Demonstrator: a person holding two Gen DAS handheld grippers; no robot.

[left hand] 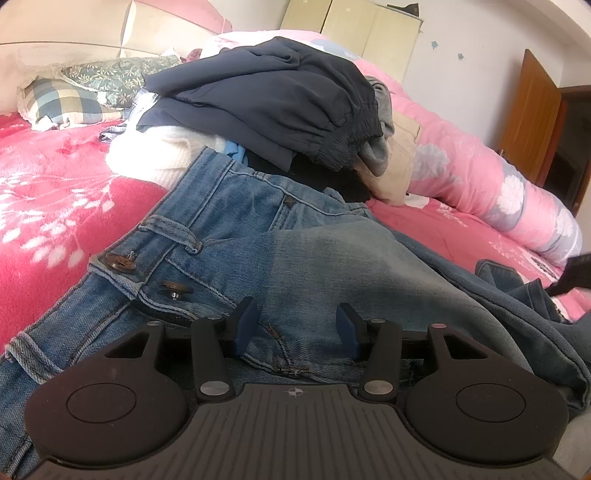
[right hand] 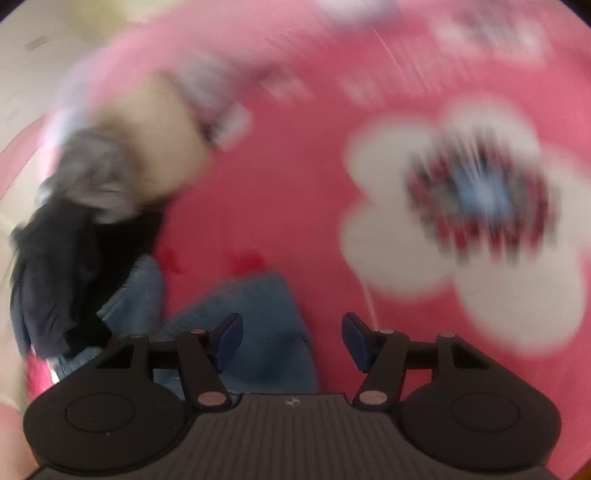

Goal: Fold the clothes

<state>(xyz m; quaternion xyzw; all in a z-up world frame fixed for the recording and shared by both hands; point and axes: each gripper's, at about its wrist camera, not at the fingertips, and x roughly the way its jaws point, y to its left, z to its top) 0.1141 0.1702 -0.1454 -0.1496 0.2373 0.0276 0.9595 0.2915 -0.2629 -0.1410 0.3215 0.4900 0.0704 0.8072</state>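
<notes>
Jeans [left hand: 295, 251] lie spread directly beneath and ahead of left gripper [left hand: 297, 328], whose jaws are parted and empty. Right gripper [right hand: 291, 338], view blurred, is likewise parted and empty over denim. Risk: clothes pile [left hand: 266, 107] just beyond overlaps the waistband, so lifting may drag it.

A home bedroom is shown. A bed [left hand: 44, 177] is covered with a red-pink floral blanket, and a rolled pink quilt [left hand: 491, 173] printed with white flowers is laid along its far side. A plaid pillow [left hand: 62, 103] is propped by the padded headboard [left hand: 74, 29]. A heap of clothes [left hand: 266, 107] is piled mid-bed. A pale wardrobe [left hand: 354, 26] and a brown wooden door [left hand: 532, 122] are seen behind.
</notes>
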